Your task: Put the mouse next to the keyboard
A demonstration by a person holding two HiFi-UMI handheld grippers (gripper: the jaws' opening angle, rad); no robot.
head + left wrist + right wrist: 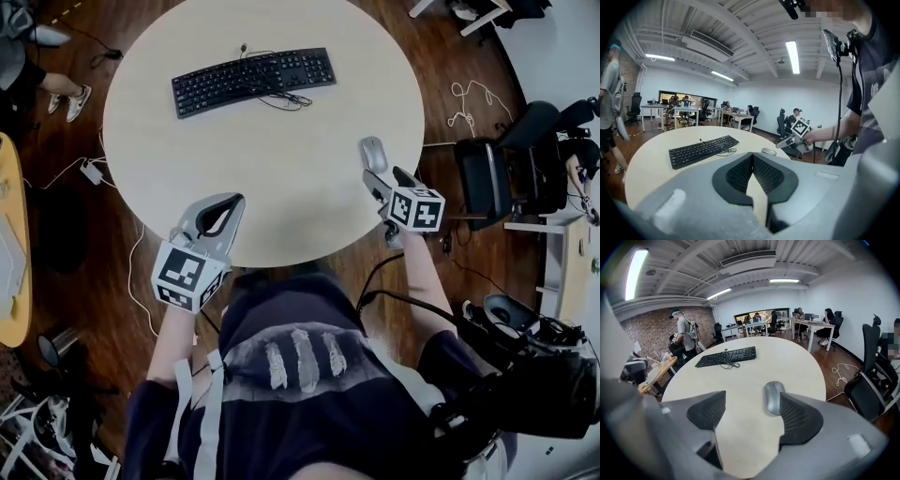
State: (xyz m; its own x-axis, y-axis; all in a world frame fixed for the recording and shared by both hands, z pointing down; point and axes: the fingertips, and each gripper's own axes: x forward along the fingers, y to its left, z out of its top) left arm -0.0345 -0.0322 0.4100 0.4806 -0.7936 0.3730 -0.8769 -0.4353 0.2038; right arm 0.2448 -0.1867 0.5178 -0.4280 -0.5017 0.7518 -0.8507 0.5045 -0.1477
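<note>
The right claw (752,404) hides the mouse (772,397) along its near right edge.

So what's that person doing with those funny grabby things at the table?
A person is working two grabbing tools at a round pale table. The right tool is open, and the small silver computer mouse lies by one of its jaws, not gripped. The black keyboard sits across the table, well away from the mouse. The left tool is shut and empty.
</note>
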